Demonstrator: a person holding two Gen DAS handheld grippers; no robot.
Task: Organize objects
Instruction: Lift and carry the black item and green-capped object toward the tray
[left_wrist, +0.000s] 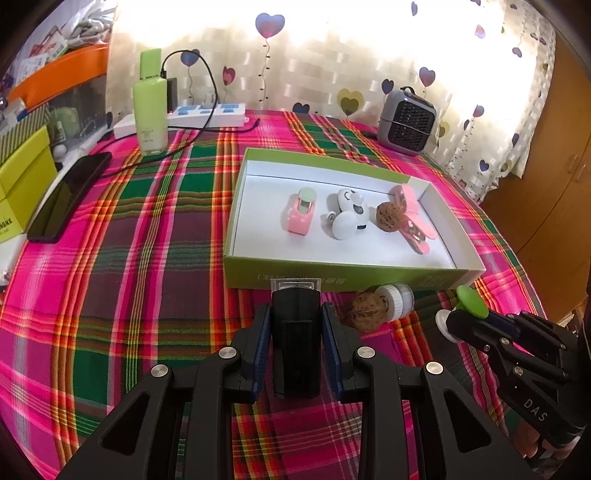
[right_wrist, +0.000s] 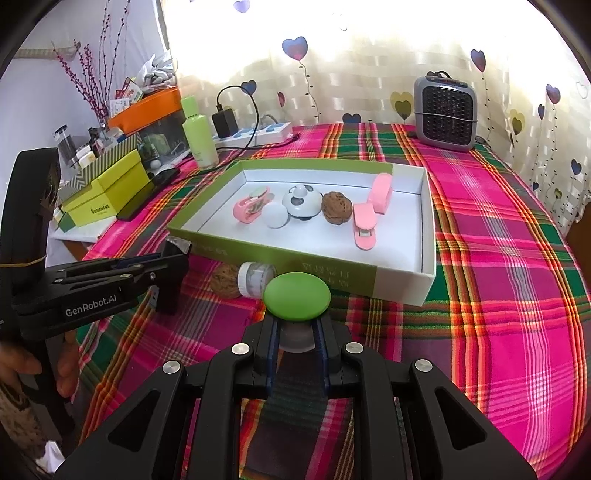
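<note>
- The box (left_wrist: 343, 278) with green walls and a white floor is sitting on the plaid-covered counter (left_wrist: 155, 229), and it is already holding most of the small things.
- Lying inside it, in a rough row from left to right, are a pink clip with a pale green pad (left_wrist: 300, 212), a white ball (left_wrist: 344, 226), a white toy with black patches (left_wrist: 351, 201), a walnut (left_wrist: 388, 218) and a pink clip (left_wrist: 415, 218). I judge these as sorted.
- Two things are lying outside, on the cloth just in front of the box's near wall: a second walnut (left_wrist: 364, 312) and a small clear jar with a white cap (left_wrist: 399, 301), the two touching or nearly touching.
- The left gripper (left_wrist: 295, 321) is holding a black block (left_wrist: 295, 343) upright, its fingers clamped on the block's sides; it is hanging just short of the box's near wall, not yet over it.
- The right gripper (right_wrist: 297, 328) is pinching a green-capped knob (right_wrist: 297, 295) by its pale base, fingers drawn tight together on it, to the right of the left gripper and near the jar.
- So I judge the job to be well past halfway: five things in, two in hand, two on the cloth.
- Left to do, as I read it: putting both held things into the box, then collecting the walnut and jar.
</note>
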